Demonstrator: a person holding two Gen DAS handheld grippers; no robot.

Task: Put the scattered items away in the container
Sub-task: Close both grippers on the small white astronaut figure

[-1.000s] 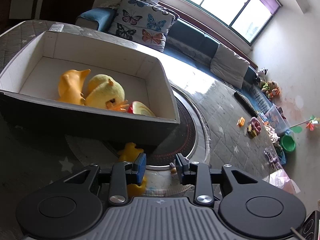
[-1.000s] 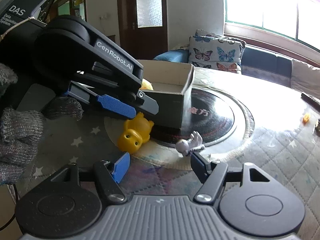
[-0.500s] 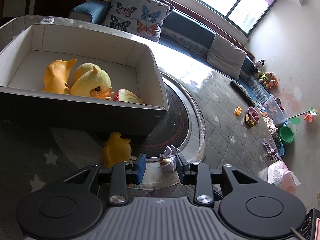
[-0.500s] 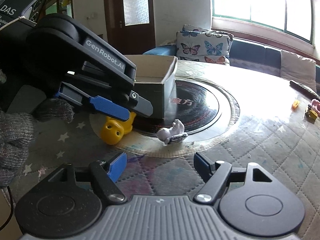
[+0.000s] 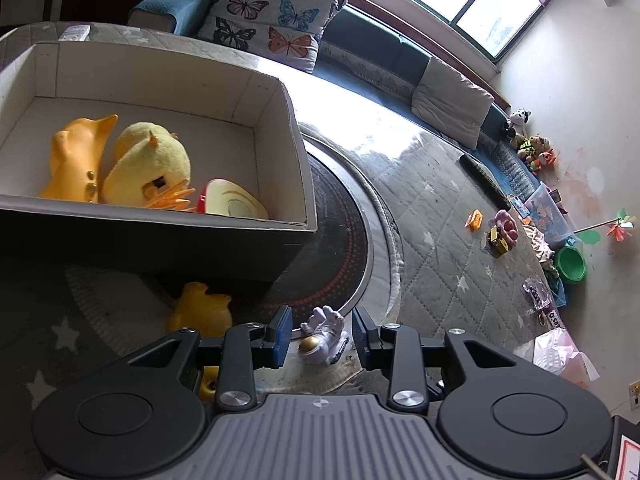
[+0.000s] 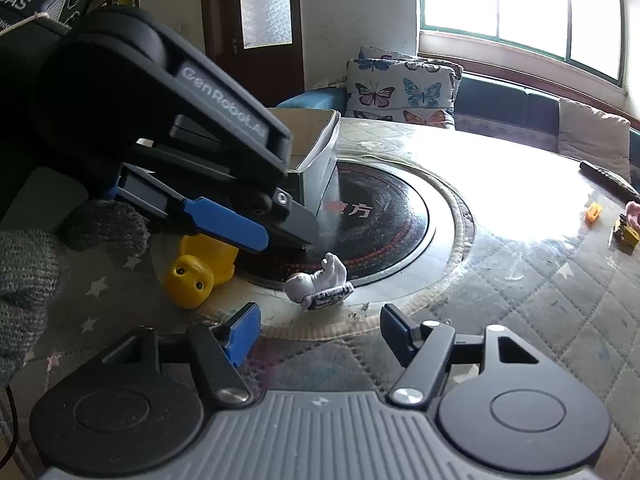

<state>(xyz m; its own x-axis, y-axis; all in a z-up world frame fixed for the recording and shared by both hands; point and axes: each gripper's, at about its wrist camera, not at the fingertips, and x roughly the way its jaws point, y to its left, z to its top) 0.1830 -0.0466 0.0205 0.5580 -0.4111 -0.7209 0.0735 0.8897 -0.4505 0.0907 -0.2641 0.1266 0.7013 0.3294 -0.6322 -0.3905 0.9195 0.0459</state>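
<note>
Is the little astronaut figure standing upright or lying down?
Lying down. The astronaut figure rests on its back on the table mat, limbs raised, between the open fingers of the left tool, untouched.

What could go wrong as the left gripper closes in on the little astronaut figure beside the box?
The astronaut figure lies on its side between the open left gripper fingers, so a pinch on its rounded body may slip or flick it away. The yellow rubber toy sits close beside the left finger and could be nudged. The box wall stands just ahead, so a forward push might bump it.
</note>
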